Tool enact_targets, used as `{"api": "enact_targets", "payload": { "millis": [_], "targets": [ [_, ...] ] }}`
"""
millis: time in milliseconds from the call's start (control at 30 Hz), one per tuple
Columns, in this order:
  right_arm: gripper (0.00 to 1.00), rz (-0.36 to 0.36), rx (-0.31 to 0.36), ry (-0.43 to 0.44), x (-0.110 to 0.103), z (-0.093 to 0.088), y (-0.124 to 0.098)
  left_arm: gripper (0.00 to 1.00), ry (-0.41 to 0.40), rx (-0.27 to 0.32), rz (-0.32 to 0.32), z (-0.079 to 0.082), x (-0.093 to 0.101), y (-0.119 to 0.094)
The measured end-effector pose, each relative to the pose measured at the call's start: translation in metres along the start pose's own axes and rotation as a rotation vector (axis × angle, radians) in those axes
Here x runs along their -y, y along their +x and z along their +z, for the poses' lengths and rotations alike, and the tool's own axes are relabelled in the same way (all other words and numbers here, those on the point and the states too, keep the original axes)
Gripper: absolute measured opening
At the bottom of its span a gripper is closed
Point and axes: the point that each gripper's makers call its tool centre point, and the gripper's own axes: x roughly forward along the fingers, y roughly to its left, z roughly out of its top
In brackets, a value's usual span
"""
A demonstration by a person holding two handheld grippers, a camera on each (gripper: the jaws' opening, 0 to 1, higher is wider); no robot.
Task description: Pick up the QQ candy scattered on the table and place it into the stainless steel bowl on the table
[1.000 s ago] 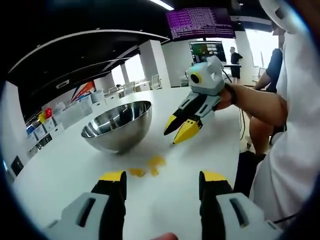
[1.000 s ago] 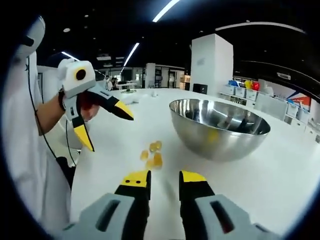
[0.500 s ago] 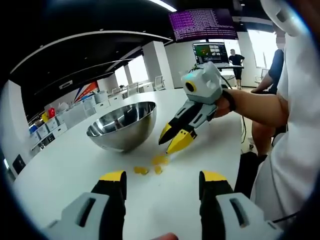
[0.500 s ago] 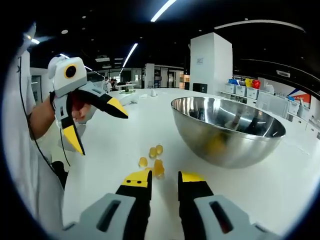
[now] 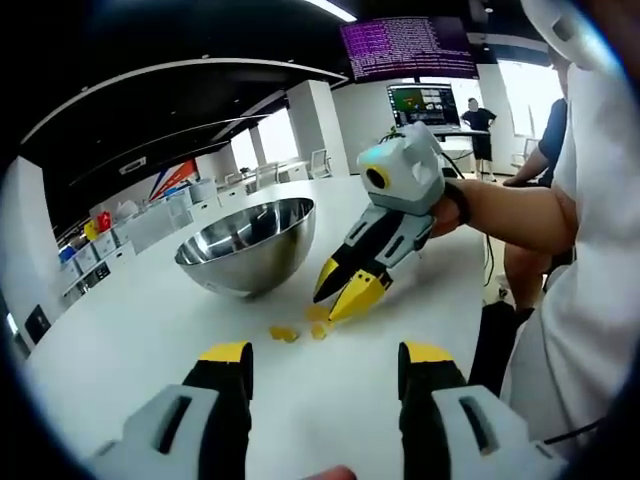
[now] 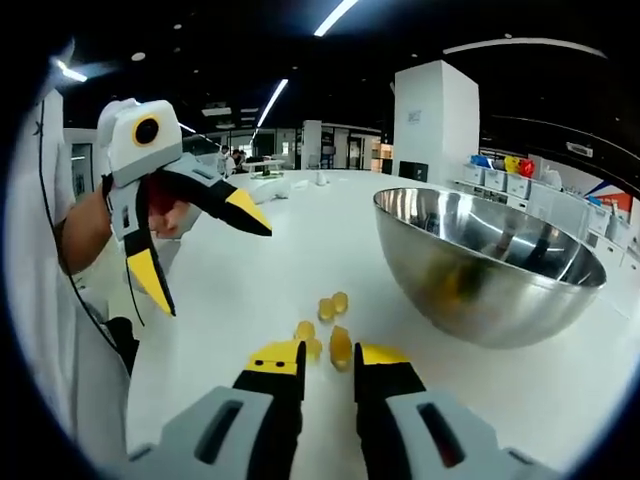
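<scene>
On the white table [image 6: 250, 290], a small cluster of translucent yellow QQ candies [image 6: 328, 322] lies just beside the round stainless steel bowl [image 6: 487, 262], on its left in the right gripper view. The right gripper [image 6: 326, 356], grey with yellow-tipped black jaws, sits low over the nearest candies; its jaws are narrowly parted, with one candy at the gap, and whether they grip it cannot be told. The left gripper [image 6: 200, 245] hangs above the table at the far left, its jaws spread wide around nothing, held by a person's hand [image 6: 172, 215].
</scene>
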Motion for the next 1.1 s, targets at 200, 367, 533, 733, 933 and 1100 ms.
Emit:
{"api": "enact_targets", "payload": {
  "millis": [200, 367, 533, 733, 933, 1100],
  "targets": [
    [0.21, -0.009, -0.009, -0.026, 0.000, -0.002, 0.000, 0.58, -0.003, -0.001, 0.002, -0.002, -0.001, -0.001],
    [0.21, -0.008, -0.014, -0.050, -0.001, -0.003, 0.000, 0.58, -0.004, -0.001, 0.004, -0.002, -0.002, -0.002],
    [0.20, -0.021, -0.016, -0.018, 0.010, -0.004, -0.004, 0.58, -0.002, -0.001, 0.003, -0.002, -0.002, -0.002],
    [0.17, -0.028, -0.029, -0.024, 0.013, -0.005, -0.001, 0.58, 0.000, 0.002, 0.005, -0.002, -0.003, -0.002],
    [0.12, -0.017, -0.023, -0.053, 0.012, -0.004, 0.005, 0.58, 0.000, 0.003, 0.003, -0.001, -0.002, -0.002],
    [0.09, -0.019, -0.020, -0.059, 0.013, -0.004, 0.006, 0.58, 0.000, 0.001, 0.007, -0.002, -0.003, -0.004]
  ]
}}
